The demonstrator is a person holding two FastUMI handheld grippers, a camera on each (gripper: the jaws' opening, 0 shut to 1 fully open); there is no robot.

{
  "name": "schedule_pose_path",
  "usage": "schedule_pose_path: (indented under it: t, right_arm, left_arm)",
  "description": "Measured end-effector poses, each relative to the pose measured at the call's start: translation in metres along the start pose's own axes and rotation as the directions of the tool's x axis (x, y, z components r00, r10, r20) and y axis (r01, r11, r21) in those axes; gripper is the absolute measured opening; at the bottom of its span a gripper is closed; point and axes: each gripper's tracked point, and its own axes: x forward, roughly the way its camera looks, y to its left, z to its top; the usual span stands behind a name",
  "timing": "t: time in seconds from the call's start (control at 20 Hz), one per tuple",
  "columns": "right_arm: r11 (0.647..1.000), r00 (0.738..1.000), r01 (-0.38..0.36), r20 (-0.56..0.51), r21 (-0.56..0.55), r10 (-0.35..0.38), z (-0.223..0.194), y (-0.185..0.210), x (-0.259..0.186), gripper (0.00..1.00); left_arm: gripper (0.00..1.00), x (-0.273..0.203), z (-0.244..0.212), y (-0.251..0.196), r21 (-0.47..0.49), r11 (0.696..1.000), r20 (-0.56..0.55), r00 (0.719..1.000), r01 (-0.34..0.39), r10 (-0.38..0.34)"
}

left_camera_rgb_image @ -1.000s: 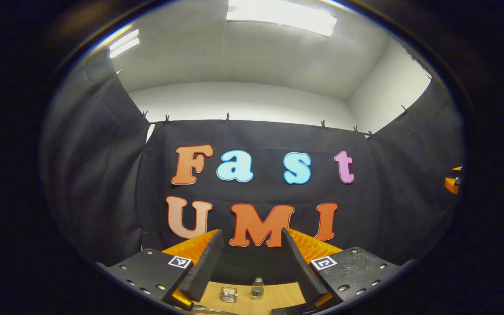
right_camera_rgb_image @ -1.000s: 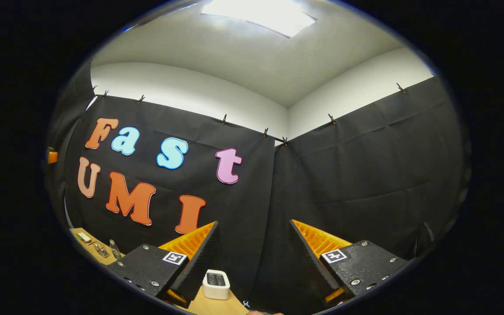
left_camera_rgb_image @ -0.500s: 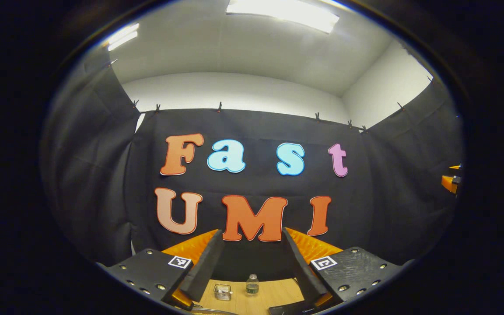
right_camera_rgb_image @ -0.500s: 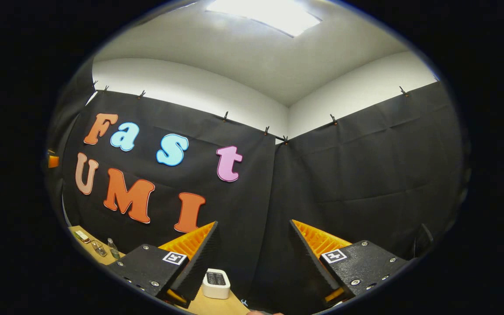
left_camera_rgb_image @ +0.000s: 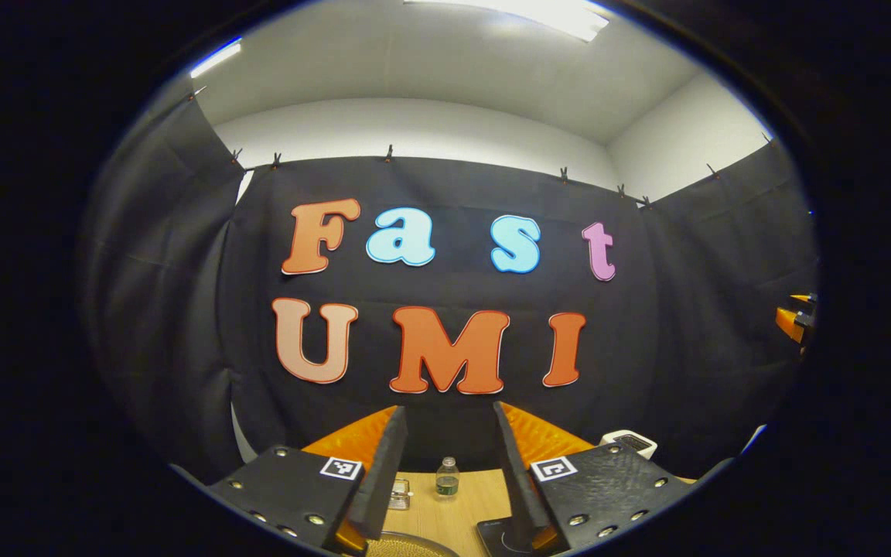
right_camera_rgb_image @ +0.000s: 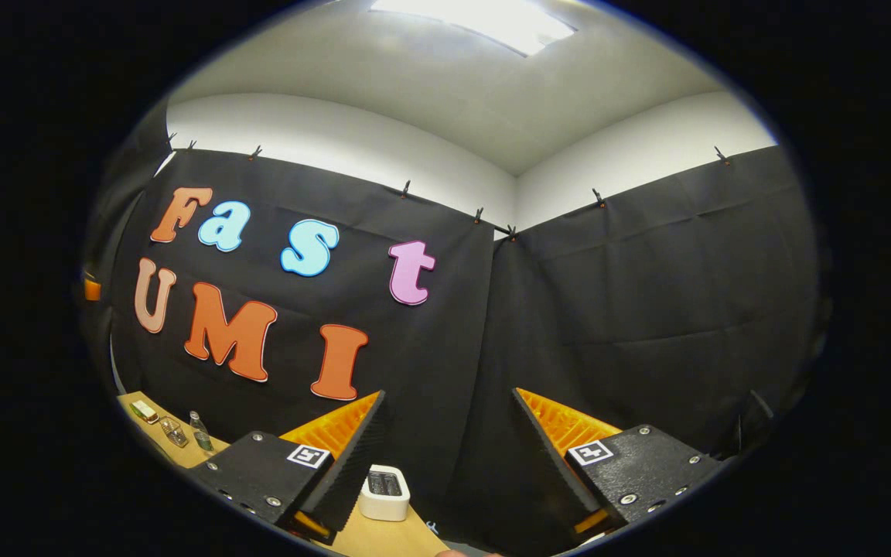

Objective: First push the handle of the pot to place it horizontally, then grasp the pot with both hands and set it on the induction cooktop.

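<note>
In the left gripper view, the left hand-held gripper (left_camera_rgb_image: pixel 443 464) hangs wide and empty above the counter (left_camera_rgb_image: pixel 453 507); a pot rim (left_camera_rgb_image: pixel 407 546) curves just under its fingers, the induction cooktop (left_camera_rgb_image: pixel 501 537) beside. It should dip lower before nudging the handle.

In the right gripper view, the right hand-held gripper (right_camera_rgb_image: pixel 449 456) gapes wide, empty, a toaster (right_camera_rgb_image: pixel 384 492) ahead.

a round rim (left_camera_rgb_image: pixel 407 544) is cut off at the bottom edge of the left gripper view. the dark cooktop (left_camera_rgb_image: pixel 501 538) is partly hidden behind a finger.

Both cams face wall (left_camera_rgb_image: pixel 445 418), upward.
</note>
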Motion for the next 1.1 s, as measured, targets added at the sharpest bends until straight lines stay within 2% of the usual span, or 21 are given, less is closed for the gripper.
schedule_pose_path:
  t: [0.1,0.15,0.25,0.35,0.4,0.45,0.55,0.65,0.7,0.8,1.1]
  right_arm:
    - [1.000,1.000,-0.007,-0.006,0.000,0.007,-0.005,0.002,0.002,0.96]
    - [1.000,1.000,-0.011,-0.011,0.001,0.011,-0.007,0.004,0.003,0.96]
    - [1.000,1.000,-0.020,-0.021,0.002,0.020,-0.012,0.007,0.003,0.96]
    - [1.000,0.999,-0.026,-0.029,0.008,0.027,-0.016,0.010,0.004,0.96]
    - [1.000,0.999,-0.028,-0.033,0.010,0.029,-0.019,0.010,0.003,0.99]
    - [0.999,0.999,-0.031,-0.037,0.011,0.031,-0.021,0.010,0.003,0.96]
    - [0.999,0.998,-0.039,-0.043,0.020,0.040,-0.025,0.012,0.002,0.96]
    - [0.998,0.998,-0.048,-0.047,0.030,0.049,-0.029,0.014,0.004,0.96]
    - [0.998,0.997,-0.050,-0.051,0.032,0.052,-0.031,0.015,0.004,0.93]
    - [0.998,0.997,-0.057,-0.057,0.038,0.059,-0.036,0.020,0.004,0.96]
    - [0.996,0.993,-0.075,-0.092,0.043,0.079,-0.051,0.034,0.005,0.96]
  left_arm:
    - [0.41,-0.005,-0.018,-0.004,-0.017,1.000,-0.055,0.998,0.013,-0.014]
    - [0.27,-0.006,-0.024,-0.004,-0.020,1.000,-0.075,0.997,0.017,-0.018]
    - [0.13,-0.009,-0.039,-0.009,-0.026,0.999,-0.118,0.992,0.042,-0.045]
    - [0.07,-0.012,-0.055,-0.015,-0.025,0.998,-0.163,0.984,0.065,-0.068]
    - [0.07,-0.013,-0.064,-0.016,-0.014,0.997,-0.193,0.979,0.070,-0.072]
    - [0.08,-0.013,-0.076,-0.015,-0.001,0.998,-0.227,0.971,0.070,-0.068]
    - [0.08,-0.017,-0.103,-0.019,0.008,0.996,-0.308,0.948,0.086,-0.079]
    - [0.08,-0.027,-0.140,-0.021,0.016,0.994,-0.415,0.905,0.108,-0.092]
    - [0.08,-0.035,-0.158,-0.020,0.023,0.993,-0.466,0.880,0.118,-0.094]
    - [0.08,-0.045,-0.192,-0.015,0.034,0.990,-0.558,0.824,0.136,-0.094]
    - [0.08,-0.085,-0.269,-0.002,0.047,0.981,-0.742,0.665,0.186,-0.091]
